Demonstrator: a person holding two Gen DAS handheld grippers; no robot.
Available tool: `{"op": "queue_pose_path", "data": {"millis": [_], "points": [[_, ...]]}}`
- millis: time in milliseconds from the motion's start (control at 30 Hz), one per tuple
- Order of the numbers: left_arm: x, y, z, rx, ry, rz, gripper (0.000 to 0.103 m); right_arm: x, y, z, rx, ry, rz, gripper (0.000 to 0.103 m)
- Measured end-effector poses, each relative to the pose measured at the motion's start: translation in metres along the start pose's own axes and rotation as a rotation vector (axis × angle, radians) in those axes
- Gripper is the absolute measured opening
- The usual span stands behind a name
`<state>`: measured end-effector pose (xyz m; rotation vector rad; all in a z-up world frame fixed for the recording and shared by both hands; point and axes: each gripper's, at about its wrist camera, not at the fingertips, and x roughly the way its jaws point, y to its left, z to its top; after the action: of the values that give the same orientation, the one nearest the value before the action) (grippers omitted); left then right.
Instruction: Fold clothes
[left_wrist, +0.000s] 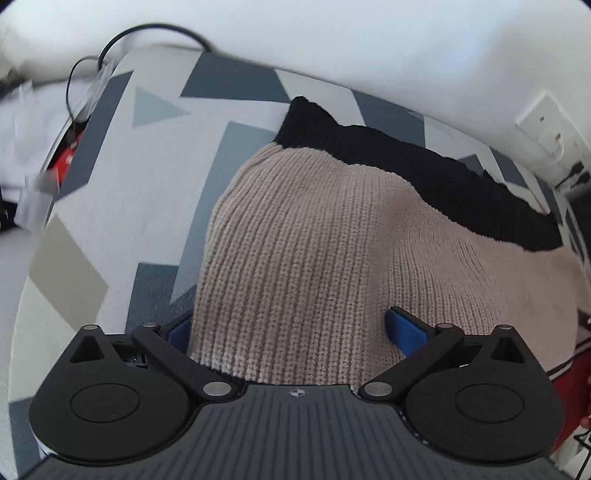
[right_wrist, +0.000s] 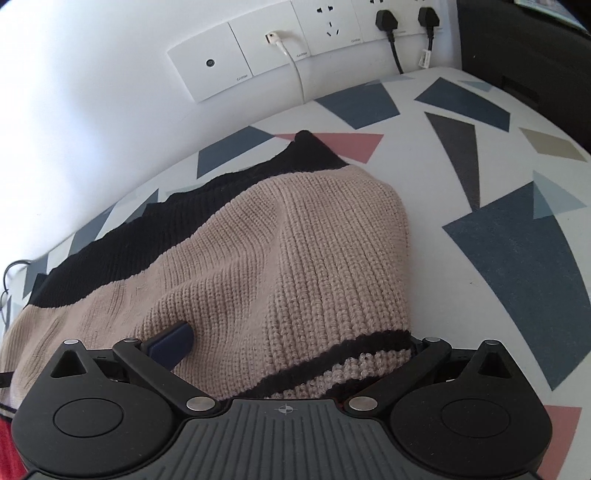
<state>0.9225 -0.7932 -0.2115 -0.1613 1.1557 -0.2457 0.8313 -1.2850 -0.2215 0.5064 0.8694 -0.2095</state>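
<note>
One beige knit sweater (left_wrist: 314, 236), black hem near wall. Left gripper (left_wrist: 291, 328) fingers spread wide astride fold; right gripper (right_wrist: 291, 343) likewise spread. Patterned surface (right_wrist: 480, 166) bare rightward.

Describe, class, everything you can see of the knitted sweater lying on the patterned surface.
The sweater is a chunky rib knit, beige with a wide black band along its far edge and thin black stripes at one cuff-like end. It lies rumpled and partly folded on the geometric-print sheet near the wall. Fabric bunches up between the spread blue fingers of the left gripper and the right gripper; whether the pads press it cannot be told.
</note>
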Motion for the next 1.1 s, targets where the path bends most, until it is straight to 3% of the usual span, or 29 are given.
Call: {"op": "queue_pose_path", "data": {"millis": [200, 333, 533, 600, 700, 800, 967, 1100], "points": [[0.004, 0.005, 0.0, -0.066, -0.028, -0.018, 0.103, 0.001, -0.003, 0.0, 0.035, -0.021, -0.002, 0.102], [0.003, -0.005, -0.005, -0.05, -0.051, 0.007, 0.102, 0.002, -0.002, 0.001, 0.037, -0.011, 0.0, 0.102], [-0.002, -0.041, -0.011, 0.104, 0.061, -0.141, 0.094, 0.003, 0.011, -0.003, -0.068, 0.042, 0.041, 0.102], [-0.001, -0.048, -0.014, 0.133, 0.052, -0.123, 0.098, 0.004, 0.015, -0.005, -0.114, 0.051, 0.042, 0.102], [0.001, -0.044, -0.01, 0.098, 0.05, -0.147, 0.102, 0.004, 0.005, 0.001, -0.087, 0.063, 0.073, 0.102], [0.001, -0.05, -0.013, 0.131, 0.038, -0.116, 0.103, 0.004, 0.004, 0.002, -0.061, 0.051, 0.068, 0.102], [-0.001, -0.061, -0.021, 0.1, -0.003, -0.042, 0.103, 0.007, 0.011, -0.001, -0.08, 0.028, 0.011, 0.102], [-0.003, -0.063, -0.028, 0.068, -0.043, -0.019, 0.103, 0.007, 0.01, -0.001, -0.08, 0.026, 0.013, 0.102]]}}
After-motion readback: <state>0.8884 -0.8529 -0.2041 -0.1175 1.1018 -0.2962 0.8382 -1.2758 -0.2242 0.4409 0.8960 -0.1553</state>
